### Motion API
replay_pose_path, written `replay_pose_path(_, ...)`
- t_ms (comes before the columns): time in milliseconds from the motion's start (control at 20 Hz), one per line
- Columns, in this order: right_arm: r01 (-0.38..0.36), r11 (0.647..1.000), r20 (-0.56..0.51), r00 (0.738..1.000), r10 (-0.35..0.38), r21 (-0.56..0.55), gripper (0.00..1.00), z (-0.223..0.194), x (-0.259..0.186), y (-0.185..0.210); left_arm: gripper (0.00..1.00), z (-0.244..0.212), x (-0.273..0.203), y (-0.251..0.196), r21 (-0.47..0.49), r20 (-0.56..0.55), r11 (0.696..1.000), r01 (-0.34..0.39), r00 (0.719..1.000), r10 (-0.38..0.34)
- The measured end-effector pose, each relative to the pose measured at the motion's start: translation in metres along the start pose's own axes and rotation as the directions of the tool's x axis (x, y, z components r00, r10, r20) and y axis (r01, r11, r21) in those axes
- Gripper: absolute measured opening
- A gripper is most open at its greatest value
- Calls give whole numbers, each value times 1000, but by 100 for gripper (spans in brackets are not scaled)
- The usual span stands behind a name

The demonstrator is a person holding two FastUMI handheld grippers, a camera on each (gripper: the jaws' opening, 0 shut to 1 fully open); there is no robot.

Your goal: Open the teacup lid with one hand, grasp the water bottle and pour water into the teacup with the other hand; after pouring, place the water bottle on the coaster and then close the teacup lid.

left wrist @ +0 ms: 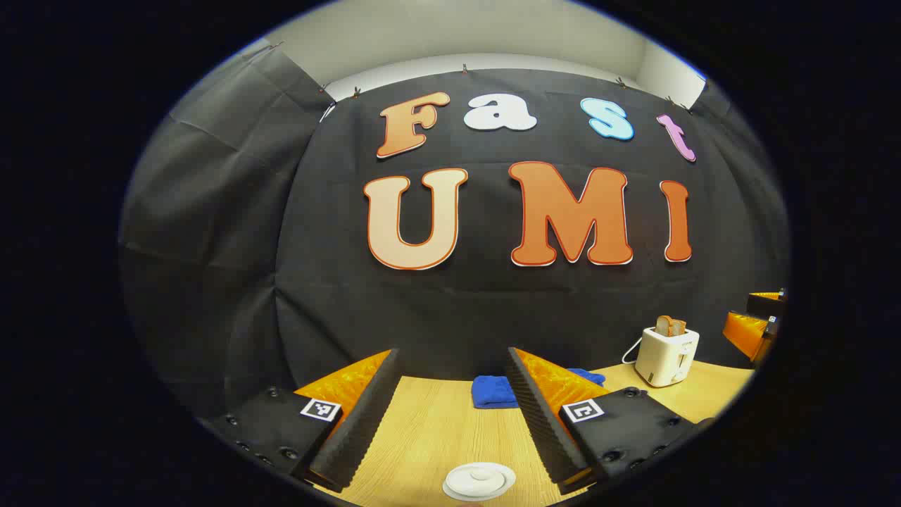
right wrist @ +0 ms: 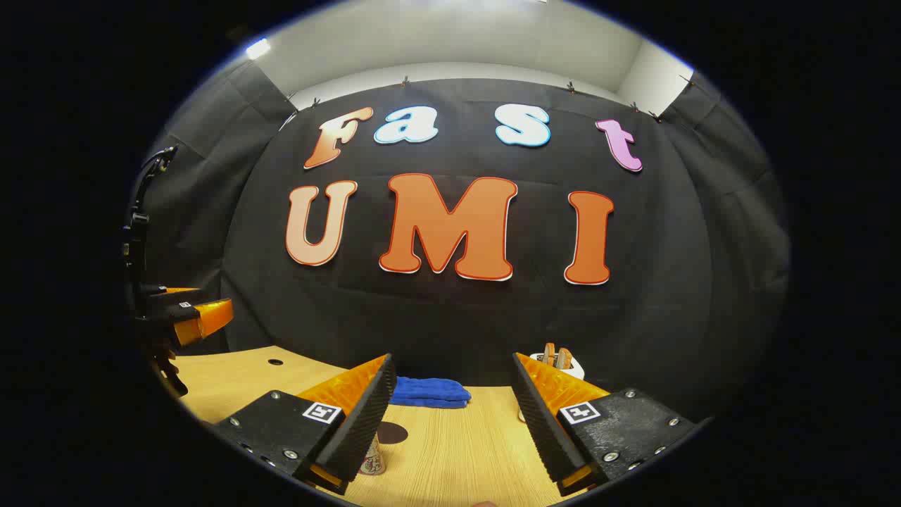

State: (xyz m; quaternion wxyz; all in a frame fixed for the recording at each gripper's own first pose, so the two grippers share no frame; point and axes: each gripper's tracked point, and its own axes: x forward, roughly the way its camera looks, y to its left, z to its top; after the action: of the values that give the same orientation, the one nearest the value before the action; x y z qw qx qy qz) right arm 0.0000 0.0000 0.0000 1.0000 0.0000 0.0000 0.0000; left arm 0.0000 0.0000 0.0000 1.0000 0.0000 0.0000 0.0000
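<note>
Left gripper (left wrist: 454, 394): its two black ribbed fingers with orange backing stand wide apart, holding nothing and touching nothing. The gripper hangs above the light wood-grain table (left wrist: 429, 436). Directly below the gap between the fingers, at the near edge of the left gripper view, sits the round white teacup lid with a small central knob (left wrist: 479, 481), on its cup; the cup body itself cannot be made out.

Right gripper (right wrist: 450, 394): fingers likewise spread wide, empty, clear of the table. Partly hidden behind its left finger stands the small water bottle with a printed label (right wrist: 372, 459); just beyond the bottle lies the dark round flat coaster (right wrist: 393, 433), not touching it as far as can be told.

Surface and room: a folded blue cloth (left wrist: 495, 391) lies on the table beyond the lid, near the black cloth back wall. Right of the blue cloth stands a white two-slot toaster (left wrist: 666, 355) with slices of bread upright in its slots. A pale wall shows above the black cloth.
</note>
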Motion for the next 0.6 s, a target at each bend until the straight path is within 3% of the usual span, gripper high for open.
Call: replay_pose_path(600, -47, 999, -10, 999, 46, -7, 98, -4, -3, 17, 99, 4, -2, -6, 31, 5, 999, 17, 1000, -17)
